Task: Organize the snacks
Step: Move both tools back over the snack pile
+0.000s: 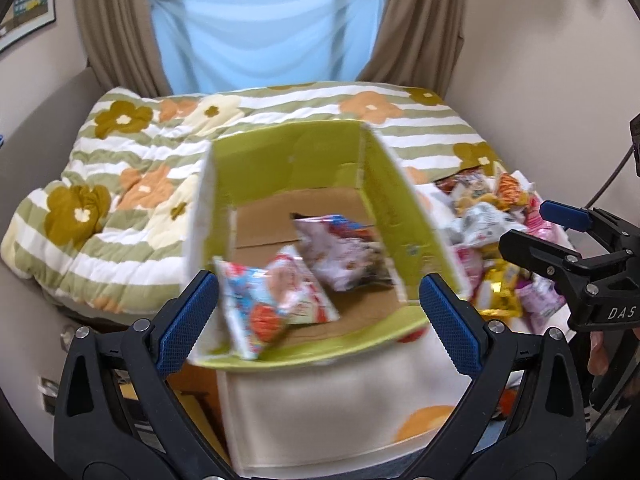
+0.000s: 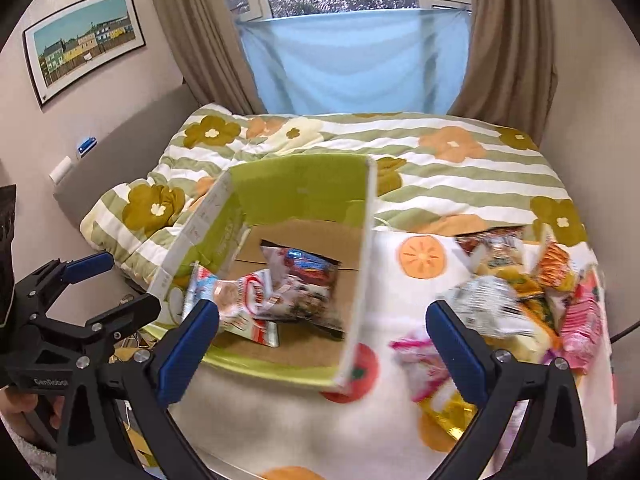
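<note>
A green cardboard box (image 1: 384, 184) stands open on the white fruit-print cloth (image 2: 404, 304). Two snack packets lie inside: a red, white and blue one (image 1: 272, 304) leans near the left wall, and a pink-white one (image 1: 344, 252) lies behind it. My left gripper (image 1: 318, 320) is open above the box's near edge, its fingers wide apart and touching nothing. A heap of mixed snack packets (image 2: 520, 296) lies on the cloth to the right of the box. My right gripper (image 2: 322, 348) hangs open over the box's right corner, holding nothing.
The box and cloth sit at the foot of a bed with a striped flower quilt (image 1: 132, 168). Brown curtains and a blue sheet cover the window behind. A framed picture (image 2: 84, 44) hangs on the left wall. A hand (image 2: 24, 404) holds the left gripper's handle.
</note>
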`<state>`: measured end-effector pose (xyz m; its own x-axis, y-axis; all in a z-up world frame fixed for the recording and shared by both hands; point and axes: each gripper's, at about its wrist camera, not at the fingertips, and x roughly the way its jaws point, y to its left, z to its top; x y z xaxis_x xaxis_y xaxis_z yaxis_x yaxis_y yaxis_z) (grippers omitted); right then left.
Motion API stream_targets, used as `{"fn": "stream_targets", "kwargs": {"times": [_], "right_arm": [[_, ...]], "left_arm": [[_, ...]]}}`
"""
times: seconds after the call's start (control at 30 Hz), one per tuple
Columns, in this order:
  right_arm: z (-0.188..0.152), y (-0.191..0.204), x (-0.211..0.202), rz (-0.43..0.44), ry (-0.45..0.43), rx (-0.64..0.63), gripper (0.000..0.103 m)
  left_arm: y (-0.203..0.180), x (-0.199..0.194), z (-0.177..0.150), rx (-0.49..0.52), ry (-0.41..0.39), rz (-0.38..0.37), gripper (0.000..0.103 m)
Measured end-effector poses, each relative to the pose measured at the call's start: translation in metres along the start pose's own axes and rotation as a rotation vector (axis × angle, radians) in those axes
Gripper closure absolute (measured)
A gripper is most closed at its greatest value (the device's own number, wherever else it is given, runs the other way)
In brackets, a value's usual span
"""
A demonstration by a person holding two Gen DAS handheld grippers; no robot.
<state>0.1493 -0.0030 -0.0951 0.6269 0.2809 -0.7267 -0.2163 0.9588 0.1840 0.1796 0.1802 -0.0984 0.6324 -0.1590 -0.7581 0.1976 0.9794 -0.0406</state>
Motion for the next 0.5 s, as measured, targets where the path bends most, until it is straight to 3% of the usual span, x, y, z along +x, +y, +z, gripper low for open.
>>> {"fn": "stream_targets", "kwargs": {"times": [0.3,0.5], "right_arm": [[-0.025,-0.105,-0.052,-0.061,0.011,0.004,0.0],[-0.045,-0.171,-0.072,-0.089,0.049,-0.013,0.0]], "left_arm": [[-0.126,0.009,-0.012,0.042,0.027,-0.074,0.003],[-0.199,0.039,-0.024,0.082,0.072,-0.12,0.003]]}}
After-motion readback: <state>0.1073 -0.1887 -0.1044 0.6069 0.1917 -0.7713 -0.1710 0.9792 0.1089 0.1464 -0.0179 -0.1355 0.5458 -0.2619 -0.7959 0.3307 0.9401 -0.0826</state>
